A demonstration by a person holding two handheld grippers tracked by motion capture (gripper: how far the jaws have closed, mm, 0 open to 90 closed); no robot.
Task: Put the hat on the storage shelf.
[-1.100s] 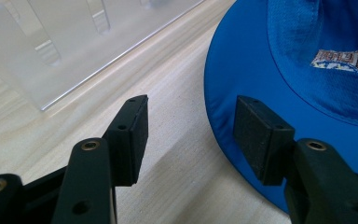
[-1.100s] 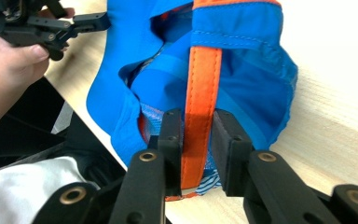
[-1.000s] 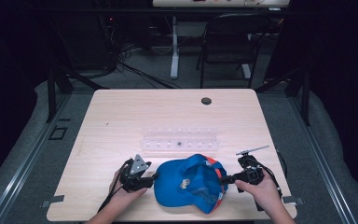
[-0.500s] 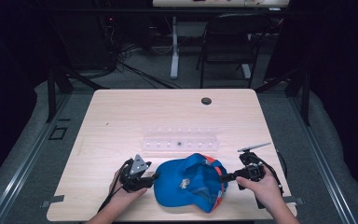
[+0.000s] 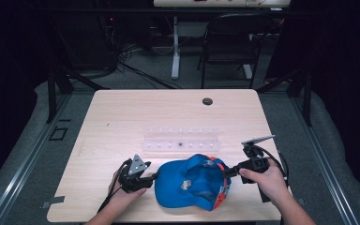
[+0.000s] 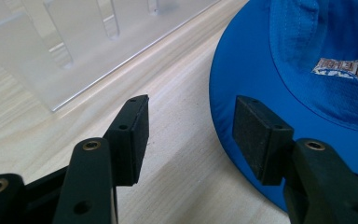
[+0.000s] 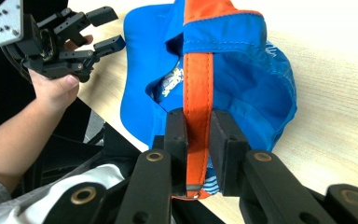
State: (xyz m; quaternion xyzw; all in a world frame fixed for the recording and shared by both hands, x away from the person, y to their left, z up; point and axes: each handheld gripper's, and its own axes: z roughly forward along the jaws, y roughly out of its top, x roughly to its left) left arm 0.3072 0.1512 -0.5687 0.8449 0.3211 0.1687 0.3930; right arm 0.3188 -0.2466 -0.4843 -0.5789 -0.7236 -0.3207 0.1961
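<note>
Lying on the table's (image 5: 122, 117) near edge, the blue cap (image 5: 192, 187) has its orange strap (image 7: 198, 88) pinched in your right gripper (image 7: 198, 135), your left gripper (image 6: 189, 128) gaping empty beside its brim (image 6: 242, 70).

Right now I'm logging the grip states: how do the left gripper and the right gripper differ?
The left gripper has its jaws open with nothing between them, beside the brim of the blue cap; the right gripper is shut on the cap's orange strap. The left sits low at the table, while the right holds the cap's back edge lifted. Both are hand-held, black and two-jawed.
</note>
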